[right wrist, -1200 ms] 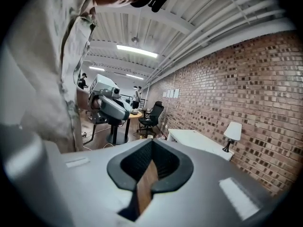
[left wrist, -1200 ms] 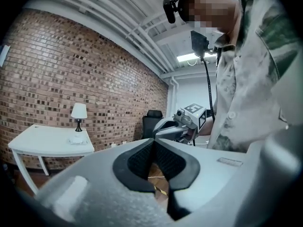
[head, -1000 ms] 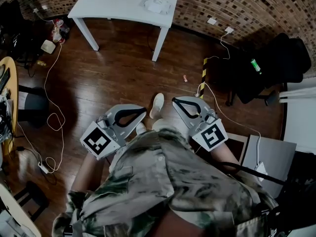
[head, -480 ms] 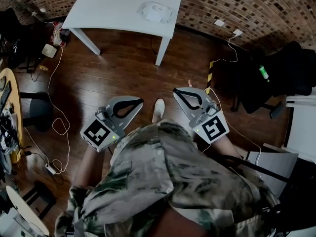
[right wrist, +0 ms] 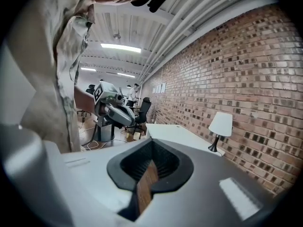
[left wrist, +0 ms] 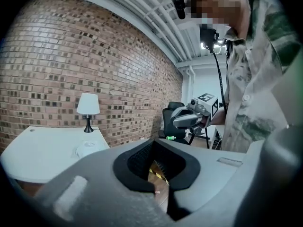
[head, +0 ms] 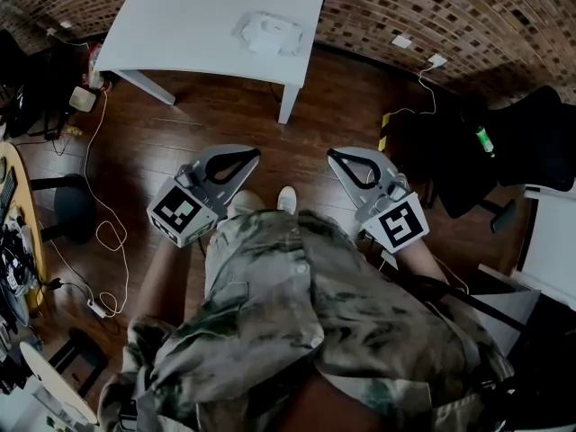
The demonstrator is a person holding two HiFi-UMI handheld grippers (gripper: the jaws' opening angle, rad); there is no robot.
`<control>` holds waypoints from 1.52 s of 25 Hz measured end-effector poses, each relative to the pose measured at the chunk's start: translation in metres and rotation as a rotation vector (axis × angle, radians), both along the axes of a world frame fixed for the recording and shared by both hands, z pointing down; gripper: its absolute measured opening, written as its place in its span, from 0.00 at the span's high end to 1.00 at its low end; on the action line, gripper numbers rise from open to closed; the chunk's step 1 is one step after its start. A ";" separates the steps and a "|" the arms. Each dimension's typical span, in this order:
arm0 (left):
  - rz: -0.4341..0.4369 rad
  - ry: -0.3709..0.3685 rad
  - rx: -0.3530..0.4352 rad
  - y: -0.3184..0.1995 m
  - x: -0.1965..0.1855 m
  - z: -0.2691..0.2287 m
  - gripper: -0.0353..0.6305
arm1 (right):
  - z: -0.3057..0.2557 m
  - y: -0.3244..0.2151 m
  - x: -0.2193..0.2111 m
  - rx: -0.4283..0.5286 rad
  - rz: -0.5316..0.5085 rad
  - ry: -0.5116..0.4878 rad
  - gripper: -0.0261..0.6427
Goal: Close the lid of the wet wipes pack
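Head view: wet wipes pack on table, well beyond left claw

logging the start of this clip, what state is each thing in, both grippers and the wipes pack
left gripper: shut, empty
right gripper: shut, empty
wet wipes pack: lying on the white table, away from both grippers; lid state too small to tell
lamp: upright on the table

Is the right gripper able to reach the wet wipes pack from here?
Probably not yet: the wet wipes pack lies on the white table, across wooden floor from the right gripper. Nothing blocks the way.
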State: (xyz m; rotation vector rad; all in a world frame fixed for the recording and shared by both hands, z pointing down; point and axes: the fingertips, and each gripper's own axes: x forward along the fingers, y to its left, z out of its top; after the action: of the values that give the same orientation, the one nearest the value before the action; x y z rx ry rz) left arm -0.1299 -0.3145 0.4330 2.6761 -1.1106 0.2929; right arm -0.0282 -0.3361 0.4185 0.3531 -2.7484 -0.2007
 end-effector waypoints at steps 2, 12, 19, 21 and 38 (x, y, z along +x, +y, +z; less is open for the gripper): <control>-0.001 0.001 0.003 -0.019 -0.006 0.010 0.95 | 0.005 -0.015 -0.001 0.000 0.008 0.010 0.95; -0.037 -0.067 -0.090 -0.117 -0.069 0.102 0.95 | 0.019 -0.087 -0.024 -0.013 0.099 0.033 0.95; -0.019 -0.127 -0.168 -0.177 -0.109 0.164 0.95 | 0.014 -0.130 -0.049 -0.022 0.176 0.063 0.95; -0.004 -0.145 -0.184 -0.193 -0.115 0.181 0.95 | 0.018 -0.139 -0.054 -0.030 0.192 0.079 0.95; 0.120 -0.291 -0.277 -0.259 -0.147 0.270 0.95 | 0.026 -0.175 -0.083 -0.088 0.290 0.155 0.95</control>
State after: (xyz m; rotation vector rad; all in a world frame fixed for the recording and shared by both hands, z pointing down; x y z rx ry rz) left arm -0.2771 -0.5738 0.7025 2.5064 -0.9034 0.8160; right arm -0.1114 -0.5107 0.4450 0.6742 -2.5079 -0.0303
